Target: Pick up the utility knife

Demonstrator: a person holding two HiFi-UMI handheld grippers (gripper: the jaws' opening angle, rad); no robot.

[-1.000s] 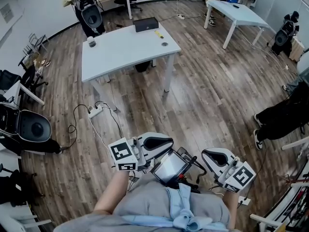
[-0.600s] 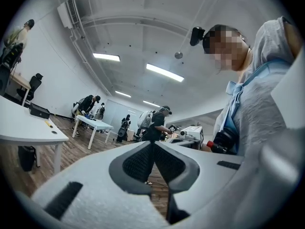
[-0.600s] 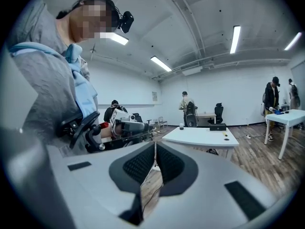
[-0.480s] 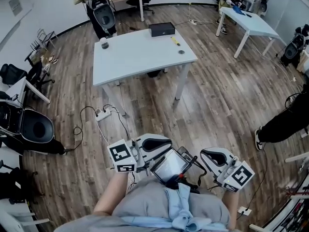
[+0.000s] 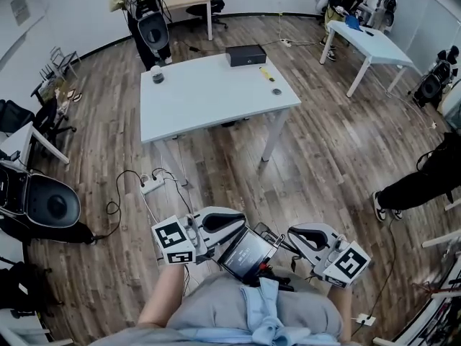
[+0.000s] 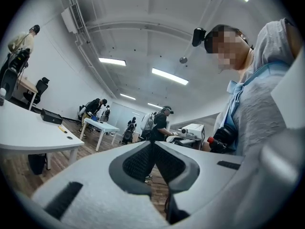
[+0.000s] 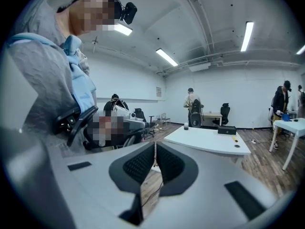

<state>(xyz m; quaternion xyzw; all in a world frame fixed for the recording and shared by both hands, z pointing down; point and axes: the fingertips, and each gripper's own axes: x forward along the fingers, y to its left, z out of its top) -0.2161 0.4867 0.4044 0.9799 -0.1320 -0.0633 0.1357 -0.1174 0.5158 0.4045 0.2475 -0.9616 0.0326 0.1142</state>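
Though tiny in the head view, reads as the utility knife (image 5: 266, 71): a short yellow bar lying flat on the white table (image 5: 209, 103), near its far right edge. Sits between a black box (image 5: 245, 55) at the back edge and a small dark round item (image 5: 276, 91) toward the front right corner, apart from both. Shares the tabletop with a small cup-like container (image 5: 157, 76) at the opposite end, well apart. Separated from the person by open wood floor (image 5: 317, 157).

Down at waist level: left gripper (image 5: 241, 223), tips turned inward, jaws pressed together with nothing between them. Right gripper (image 5: 292, 236) mirrored beside it, jaws closed tip to tip, also empty. Both well apart from table and knife. Between the two, a tablet-like screen (image 5: 248, 253) at the person's front.

On the floor left of centre, a white power strip (image 5: 152, 185) with cables. At far right, a second white table (image 5: 367, 38) with people beside it.
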